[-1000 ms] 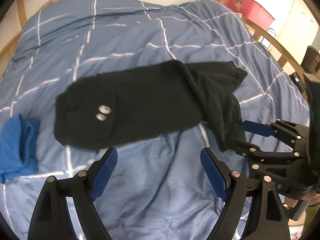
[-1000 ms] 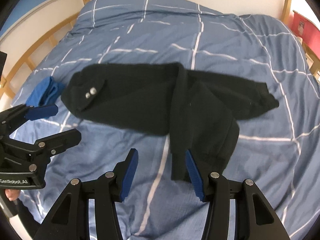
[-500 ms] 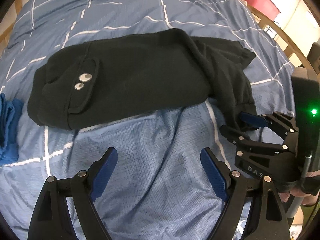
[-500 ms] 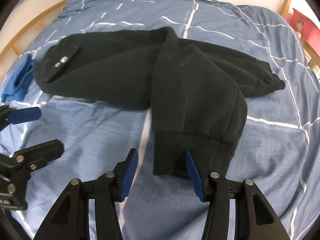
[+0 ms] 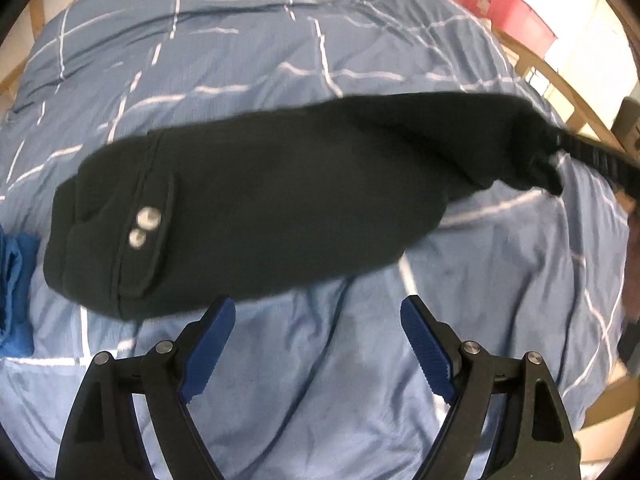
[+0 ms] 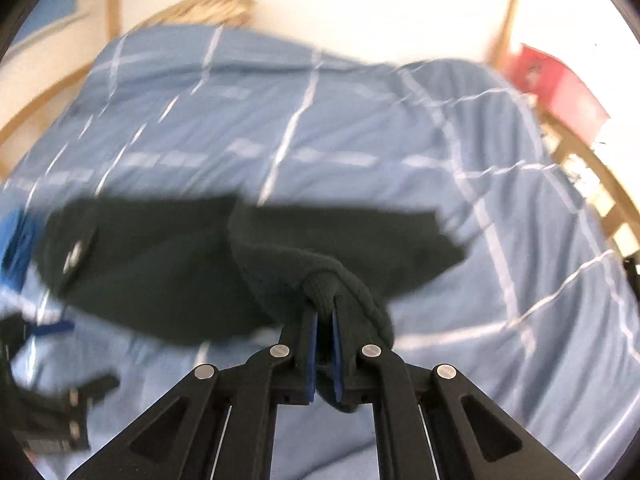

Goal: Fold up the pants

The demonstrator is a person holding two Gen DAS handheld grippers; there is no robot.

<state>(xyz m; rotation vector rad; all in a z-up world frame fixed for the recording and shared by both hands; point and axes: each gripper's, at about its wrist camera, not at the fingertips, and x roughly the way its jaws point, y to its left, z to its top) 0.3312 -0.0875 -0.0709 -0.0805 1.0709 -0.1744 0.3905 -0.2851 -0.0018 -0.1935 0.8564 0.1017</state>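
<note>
Half a second ago the right gripper (image 6: 325,316) had its blue pads spread around the cuff of the near leg; now those pads are clamped tight on that cuff, and the leg is drawn up off the bedding into a taut bunch. From the left wrist view the lifted leg stretches away to the right edge, where the pinched end is partly blurred. The left gripper (image 5: 316,320) has its jaws wide apart with nothing between them, hovering over bare bedding just in front of the black pants (image 5: 256,208).

Most of the pants lie flat across the middle of the blue checked duvet (image 5: 280,60), waistband end to the left, where a flap with two silver snaps (image 5: 143,226) faces up. A folded blue cloth (image 5: 14,280) sits just beside that waistband end at the left edge. A wooden bed frame (image 5: 560,84) curves around the right side, and a red bin (image 5: 508,12) stands beyond it, well apart from the pants; its contents cannot be made out.
</note>
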